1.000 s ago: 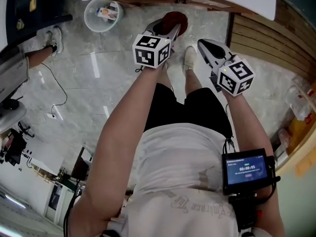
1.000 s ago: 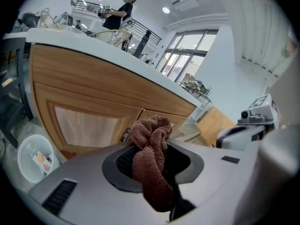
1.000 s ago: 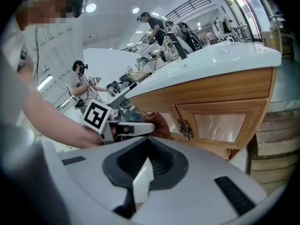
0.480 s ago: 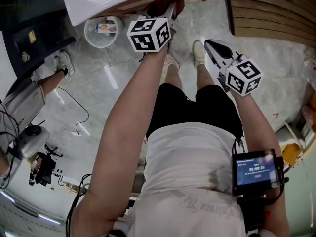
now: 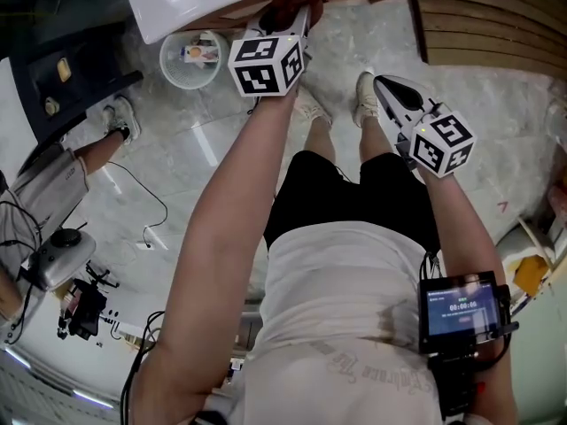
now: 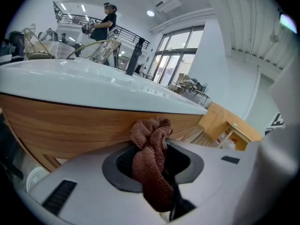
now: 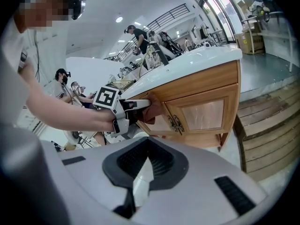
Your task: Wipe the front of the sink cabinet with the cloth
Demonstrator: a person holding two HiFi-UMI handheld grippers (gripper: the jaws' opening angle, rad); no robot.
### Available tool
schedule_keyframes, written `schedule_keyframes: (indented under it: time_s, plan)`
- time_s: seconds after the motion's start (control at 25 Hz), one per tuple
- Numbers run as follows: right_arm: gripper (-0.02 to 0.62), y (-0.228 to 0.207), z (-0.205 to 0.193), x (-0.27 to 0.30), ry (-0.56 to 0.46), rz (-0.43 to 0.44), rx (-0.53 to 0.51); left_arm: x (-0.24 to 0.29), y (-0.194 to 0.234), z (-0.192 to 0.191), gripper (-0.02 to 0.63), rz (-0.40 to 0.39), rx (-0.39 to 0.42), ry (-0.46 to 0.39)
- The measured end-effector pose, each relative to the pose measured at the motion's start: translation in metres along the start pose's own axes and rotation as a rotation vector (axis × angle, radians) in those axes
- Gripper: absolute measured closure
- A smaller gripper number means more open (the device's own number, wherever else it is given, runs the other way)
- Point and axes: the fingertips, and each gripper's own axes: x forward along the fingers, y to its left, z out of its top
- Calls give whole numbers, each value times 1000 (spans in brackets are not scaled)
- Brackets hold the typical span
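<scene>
Cloth point(image 6: 150, 156) w/ left claw point(image 5: 298, 9) now up against sink cabinet point(image 6: 70, 130) front.

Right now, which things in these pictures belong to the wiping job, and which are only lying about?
Belong to the job:
brown cloth, pinched in the left gripper
sink cabinet, its wooden front with the cloth against it

Only lying about:
white bin
wooden steps beside the cabinet
right gripper, shut on nothing
</scene>
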Motion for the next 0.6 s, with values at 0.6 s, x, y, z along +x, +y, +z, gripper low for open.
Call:
schedule_keyframes:
  time_s: [0.6]
  plan:
    - [583,45,-1,54,57,61,-50,-67,111,-14,489,123,-21,-6]
